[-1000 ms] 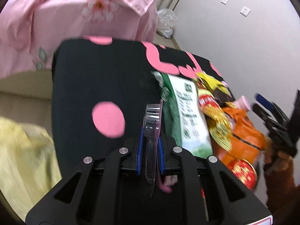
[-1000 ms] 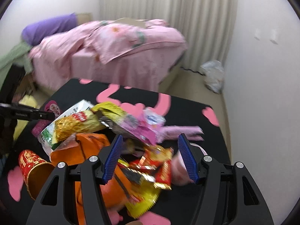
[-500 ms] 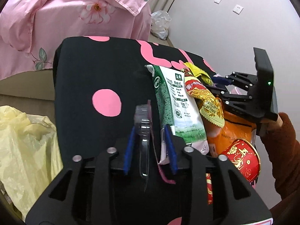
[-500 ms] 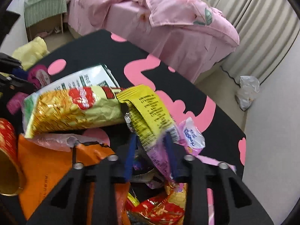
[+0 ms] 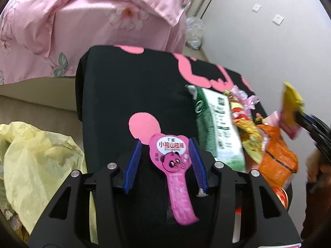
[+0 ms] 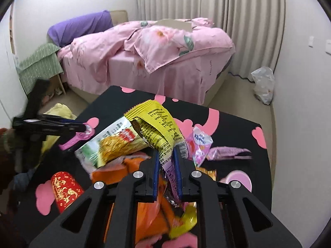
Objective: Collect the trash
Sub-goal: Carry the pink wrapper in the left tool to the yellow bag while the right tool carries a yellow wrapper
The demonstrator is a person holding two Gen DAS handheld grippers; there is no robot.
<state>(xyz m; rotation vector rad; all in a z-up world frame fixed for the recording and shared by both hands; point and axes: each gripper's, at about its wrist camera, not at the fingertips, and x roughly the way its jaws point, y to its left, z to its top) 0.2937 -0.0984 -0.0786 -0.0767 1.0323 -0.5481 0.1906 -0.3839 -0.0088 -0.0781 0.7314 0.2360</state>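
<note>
Since a second ago the left gripper (image 5: 164,163) has let go of the pink candy wrapper (image 5: 172,165) it was pinching edge-on: its jaws are opening, and the wrapper now lies flat and face-up between the blue pads, which stand clear of it on both sides. The right gripper (image 6: 166,171), wide apart over the pile a second ago, has shut on the yellow wrapper (image 6: 154,124) and lifted its end off the heap; a purple scrap looks pinched in with it, though blur makes that hard to confirm.

Judged from the pictures, the collecting is at an early stage. The yellow bag (image 5: 31,161) sits open on the floor just beside the black table (image 5: 128,78), at the left gripper's side, and what it already holds cannot be made out. Most of the litter is still piled on the table: the green and white packet (image 5: 217,128), the gold noodle packet (image 6: 118,144), the orange bag (image 5: 277,159), the red cup (image 6: 64,188), and a small pink and white sachet (image 6: 199,142) near a mauve wrapper (image 6: 227,152). The candy wrapper has not reached the bag, and the yellow wrapper hangs over the pile, still to be carried across.
</note>
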